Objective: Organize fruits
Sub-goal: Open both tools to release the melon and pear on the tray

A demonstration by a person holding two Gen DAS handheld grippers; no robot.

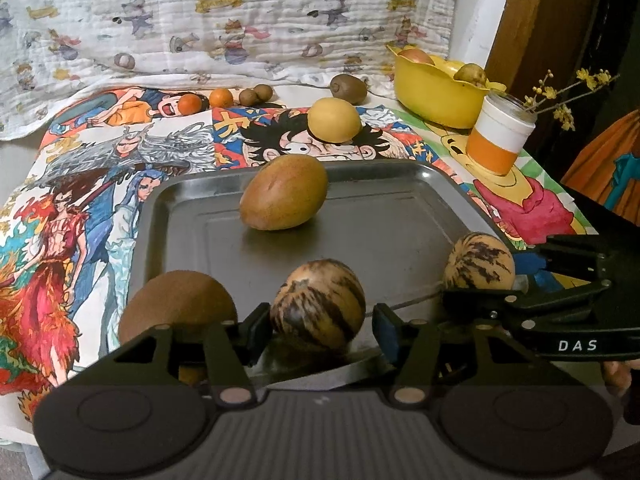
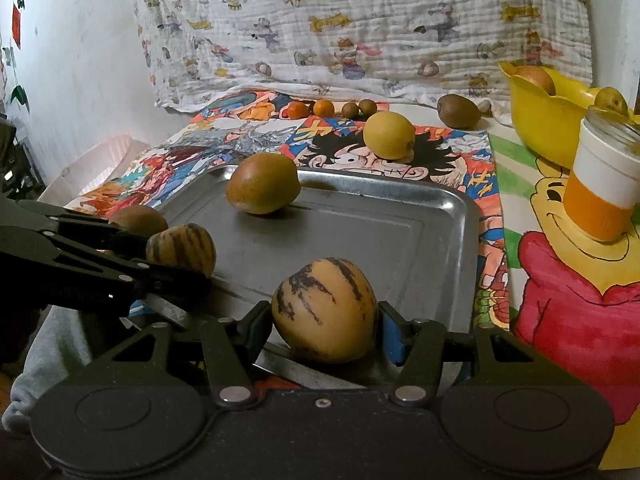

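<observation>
Striped fruits (image 1: 318, 306) (image 2: 325, 310), between parted gripper jaws

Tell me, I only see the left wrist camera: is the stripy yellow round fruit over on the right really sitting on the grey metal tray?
Observer: Yes. The right wrist view shows that striped yellow round fruit resting on the grey metal tray near its front rim, between the fingers of the right gripper.
Operator: What's past the table's left side?
Observer: A white wall with a red paper shape stuck on it.
</observation>
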